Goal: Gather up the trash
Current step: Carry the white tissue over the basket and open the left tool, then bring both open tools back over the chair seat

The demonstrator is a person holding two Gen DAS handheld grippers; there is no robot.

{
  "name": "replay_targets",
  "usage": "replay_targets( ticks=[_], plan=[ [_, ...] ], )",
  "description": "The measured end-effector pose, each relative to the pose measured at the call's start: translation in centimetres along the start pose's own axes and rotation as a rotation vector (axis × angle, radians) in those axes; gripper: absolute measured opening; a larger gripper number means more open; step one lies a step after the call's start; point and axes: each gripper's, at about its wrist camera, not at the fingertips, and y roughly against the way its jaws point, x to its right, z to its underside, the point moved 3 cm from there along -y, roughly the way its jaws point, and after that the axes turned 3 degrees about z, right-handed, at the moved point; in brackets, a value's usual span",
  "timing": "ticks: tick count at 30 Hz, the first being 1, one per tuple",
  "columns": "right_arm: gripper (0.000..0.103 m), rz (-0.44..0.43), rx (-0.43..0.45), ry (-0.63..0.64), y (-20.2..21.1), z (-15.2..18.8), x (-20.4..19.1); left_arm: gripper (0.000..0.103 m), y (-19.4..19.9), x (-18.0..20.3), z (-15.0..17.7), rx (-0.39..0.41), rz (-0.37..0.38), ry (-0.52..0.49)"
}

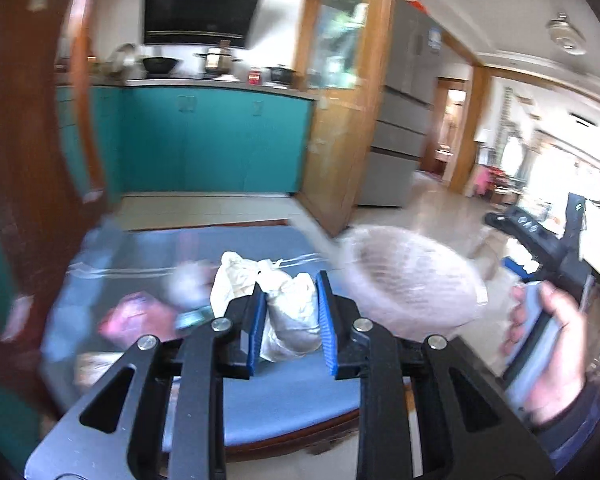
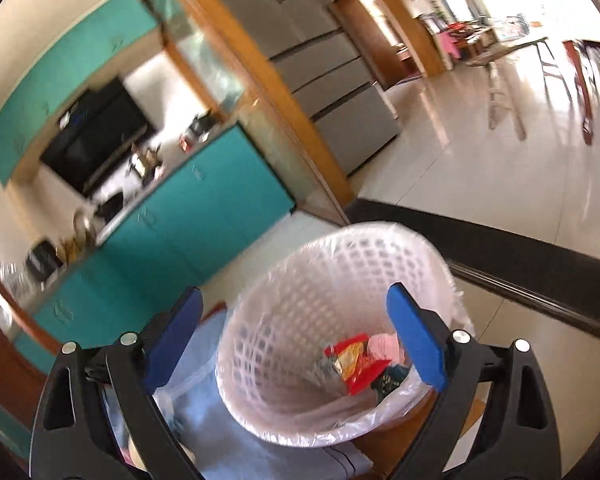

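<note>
left gripper point(image 1: 290, 312): blue pads clamped on a crumpled white wad of tissue/plastic point(image 1: 288, 316), creased, greyish on its lower side. a second cream-coloured lobe of it spills out left of the left pad. wad is lifted above the blue tablecloth point(image 1: 292, 400)

ahead-right of the left gripper: white lattice waste basket point(image 1: 412, 280) with clear liner, motion-blurred. ahead-left on the cloth: pink packet point(image 1: 134, 314), blurred, no print legible

right gripper point(image 2: 296, 344): released, pads wide apart, nothing between them. basket point(image 2: 300, 320) sits directly ahead and below it, rim between the two pads from this view. inside, near the right pad: red/yellow snack wrapper point(image 2: 356, 364), something pink point(image 2: 386, 346) and a dark green printed scrap point(image 2: 390, 380). wrapper print too blurred to read

person's hand point(image 1: 548, 344) on the right gripper's handle, far right in the left view

no brand text readable anywhere
</note>
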Motion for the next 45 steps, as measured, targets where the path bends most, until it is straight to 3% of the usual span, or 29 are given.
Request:
replay_targets(
  ticks=[7,8,9,10,12,14,16,20,23,26,30,33,37,45],
  plan=[
    [0.091,-0.008,0.112,-0.108,2.6,-1.4,1.1,0.028,-9.6,10.9,-6.1,0.009,0.234,-0.079],
    [0.091,-0.020,0.133,-0.118,3.2,-1.6,1.1,0.031,-12.0,12.4,-6.8,-0.010,0.267,-0.089],
    [0.091,-0.024,0.146,-0.115,3.4,-1.8,0.9,0.053,-13.3,13.0,-6.9,-0.031,0.274,-0.090],
    [0.091,-0.028,0.159,-0.106,3.8,-1.9,0.8,0.074,-15.0,13.4,-6.9,-0.059,0.248,-0.089],
    [0.091,-0.042,0.163,-0.079,3.9,-2.0,0.3,0.077,-16.3,13.2,-6.5,-0.089,0.179,-0.073],
    [0.091,-0.055,0.152,-0.074,3.8,-1.9,0.4,0.078,-15.0,12.1,-5.8,-0.105,0.215,-0.019],
    [0.091,-0.066,0.136,-0.078,3.4,-1.9,0.4,0.088,-12.5,11.2,-5.3,-0.068,0.208,-0.024],
    [0.091,-0.101,0.071,-0.021,2.6,-0.9,-1.1,0.096,-5.5,7.9,-3.5,0.015,0.154,-0.095],
    [0.091,-0.151,0.006,0.120,2.4,0.9,-4.4,0.099,-1.0,3.8,-1.6,0.049,0.038,-0.135],
    [0.093,-0.198,-0.111,0.322,2.1,4.4,-8.6,0.099,2.1,-1.3,0.7,0.035,-0.131,-0.119],
    [0.093,-0.231,-0.242,0.592,2.6,10.4,-13.4,0.099,4.0,-7.8,4.3,-0.041,-0.302,0.036],
    [0.093,-0.239,-0.327,0.732,3.1,14.6,-15.4,0.099,3.6,-9.6,5.6,-0.130,-0.419,0.022],
    [0.093,-0.245,-0.352,0.824,3.7,17.6,-16.7,0.099,2.9,-10.1,6.0,-0.175,-0.406,0.025],
    [0.093,-0.255,-0.385,0.802,3.2,18.5,-16.7,0.099,3.1,-9.7,6.5,-0.211,-0.367,0.067]
  ],
)
